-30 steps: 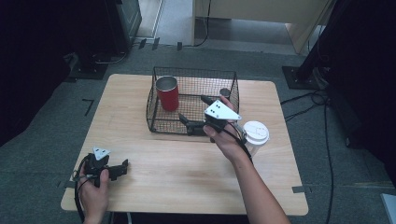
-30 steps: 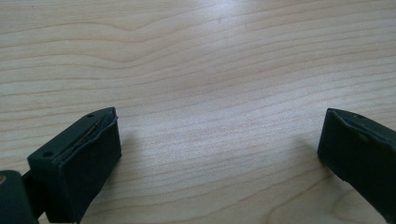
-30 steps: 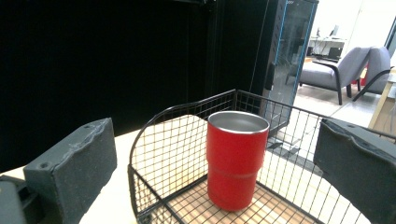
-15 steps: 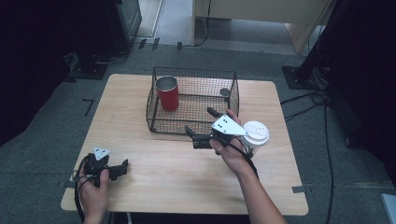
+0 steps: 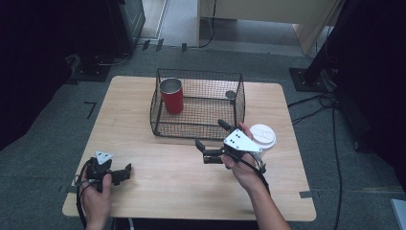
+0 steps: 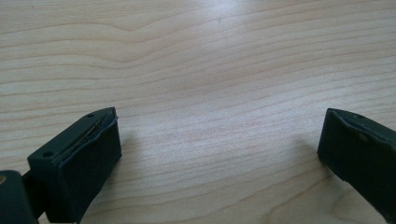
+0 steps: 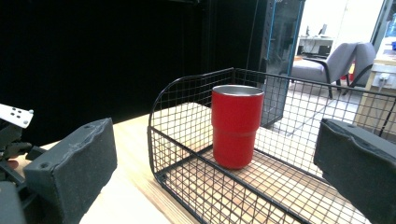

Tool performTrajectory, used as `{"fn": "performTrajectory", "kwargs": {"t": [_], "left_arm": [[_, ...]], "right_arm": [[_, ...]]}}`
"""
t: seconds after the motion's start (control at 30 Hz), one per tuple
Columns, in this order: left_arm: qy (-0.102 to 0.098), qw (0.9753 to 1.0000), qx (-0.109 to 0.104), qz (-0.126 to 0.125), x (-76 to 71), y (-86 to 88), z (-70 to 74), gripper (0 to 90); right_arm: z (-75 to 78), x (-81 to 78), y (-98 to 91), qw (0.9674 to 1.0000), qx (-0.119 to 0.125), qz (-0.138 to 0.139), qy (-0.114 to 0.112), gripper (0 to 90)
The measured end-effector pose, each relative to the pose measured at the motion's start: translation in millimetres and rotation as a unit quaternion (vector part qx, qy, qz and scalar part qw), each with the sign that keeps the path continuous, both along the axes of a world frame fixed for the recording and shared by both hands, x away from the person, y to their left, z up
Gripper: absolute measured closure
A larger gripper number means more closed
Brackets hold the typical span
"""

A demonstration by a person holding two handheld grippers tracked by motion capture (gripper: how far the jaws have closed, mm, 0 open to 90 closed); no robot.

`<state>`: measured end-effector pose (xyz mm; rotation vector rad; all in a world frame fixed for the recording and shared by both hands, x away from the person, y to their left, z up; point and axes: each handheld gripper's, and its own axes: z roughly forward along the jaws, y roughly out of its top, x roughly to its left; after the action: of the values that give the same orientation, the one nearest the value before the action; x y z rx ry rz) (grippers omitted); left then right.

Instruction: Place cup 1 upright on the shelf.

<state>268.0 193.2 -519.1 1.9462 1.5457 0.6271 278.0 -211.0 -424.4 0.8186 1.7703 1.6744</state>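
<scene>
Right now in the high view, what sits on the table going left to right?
left gripper → red cup in the wire basket → right gripper → white lidded paper cup

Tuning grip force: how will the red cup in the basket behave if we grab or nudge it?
The red cup looks like rigid metal with a bare steel rim, so it probably won't crush. Its smooth, glossy wall may slip in the pads. It is taller than wide, narrower at the foot, and stands on the wire basket floor, so a high push could tip it.
</scene>
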Motion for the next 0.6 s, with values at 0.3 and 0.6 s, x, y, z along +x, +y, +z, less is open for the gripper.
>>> {"fn": "performTrajectory", "kwargs": {"t": [0.3, 0.6], "left_arm": [[0.000, 1.0000, 0.000, 0.000, 0.0, 0.1, 0.1, 0.0], [0.001, 1.0000, 0.001, -0.001, 0.0, 0.1, 0.1, 0.0]], "right_arm": [[-4.3, -13.2, -12.8, 0.9999, 0.001, -0.014, 0.007, 0.0], [-9.7, -27.6, -25.9, 0.9997, 0.005, -0.017, 0.013, 0.0]]}}
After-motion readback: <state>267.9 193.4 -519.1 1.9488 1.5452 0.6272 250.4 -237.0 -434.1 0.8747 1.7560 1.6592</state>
